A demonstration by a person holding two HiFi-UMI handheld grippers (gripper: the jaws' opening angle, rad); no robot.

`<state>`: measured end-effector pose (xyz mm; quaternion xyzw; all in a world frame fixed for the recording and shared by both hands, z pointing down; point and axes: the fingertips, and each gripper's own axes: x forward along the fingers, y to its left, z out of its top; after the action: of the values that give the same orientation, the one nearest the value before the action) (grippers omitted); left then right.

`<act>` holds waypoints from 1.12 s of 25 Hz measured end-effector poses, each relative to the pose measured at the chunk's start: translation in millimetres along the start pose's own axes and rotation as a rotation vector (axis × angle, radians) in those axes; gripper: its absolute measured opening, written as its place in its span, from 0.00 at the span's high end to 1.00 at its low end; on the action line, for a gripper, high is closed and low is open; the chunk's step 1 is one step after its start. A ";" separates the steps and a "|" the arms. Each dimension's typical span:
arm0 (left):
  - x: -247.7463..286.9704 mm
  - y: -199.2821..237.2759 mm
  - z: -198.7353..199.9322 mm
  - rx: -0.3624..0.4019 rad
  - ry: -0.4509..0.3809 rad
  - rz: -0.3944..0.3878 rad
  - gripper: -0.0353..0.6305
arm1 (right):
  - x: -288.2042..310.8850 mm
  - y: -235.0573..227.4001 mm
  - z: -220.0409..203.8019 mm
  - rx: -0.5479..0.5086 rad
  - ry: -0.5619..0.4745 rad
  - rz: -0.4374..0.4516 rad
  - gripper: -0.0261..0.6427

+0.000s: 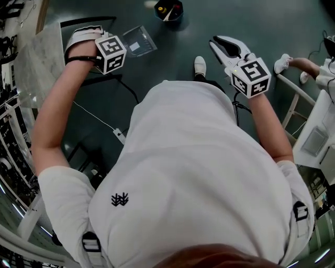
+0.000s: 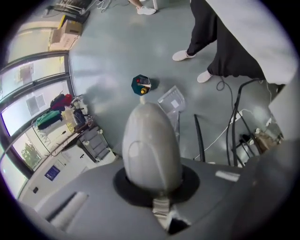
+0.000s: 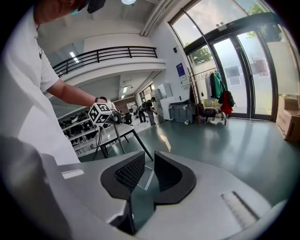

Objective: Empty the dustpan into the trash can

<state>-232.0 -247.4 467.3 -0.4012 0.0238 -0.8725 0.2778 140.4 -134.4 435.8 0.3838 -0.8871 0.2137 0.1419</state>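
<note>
We can read no words or numbers; the blue sign (image 3: pixel 180 70) on the far wall is too small.

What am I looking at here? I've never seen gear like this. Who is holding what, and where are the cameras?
There is no robot here. A person holds a hand tool with two jaws, called a gripper, in each hand. The cubes with square markers are part of those tools.

The head view comes from a camera on the person's head, looking down over their shirt and arms to the floor. The other two views come from cameras riding on each gripper, looking along its jaws.

The left gripper has its jaws together, and I see nothing between them. The right gripper is open and empty.

A clear dustpan shows just beyond the left gripper. A dark trash can stands further off, and a table is to the left.
</note>
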 end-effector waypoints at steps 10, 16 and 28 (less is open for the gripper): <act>15.1 -144.9 -48.6 -0.253 -0.143 -0.083 0.86 | 28.1 114.3 -5.2 -0.053 0.031 -0.008 0.88; 16.6 -208.5 -55.2 -0.384 -0.220 -0.109 0.86 | 31.8 173.4 -24.5 -0.065 0.052 -0.020 0.89; 7.9 -277.7 -46.3 -0.636 -0.381 -0.182 0.86 | 35.0 239.3 -34.4 -0.106 0.060 -0.016 0.91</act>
<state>-398.4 -25.3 514.8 -0.6229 0.2058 -0.7524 0.0601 -57.3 7.6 415.5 0.3763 -0.8893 0.1769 0.1903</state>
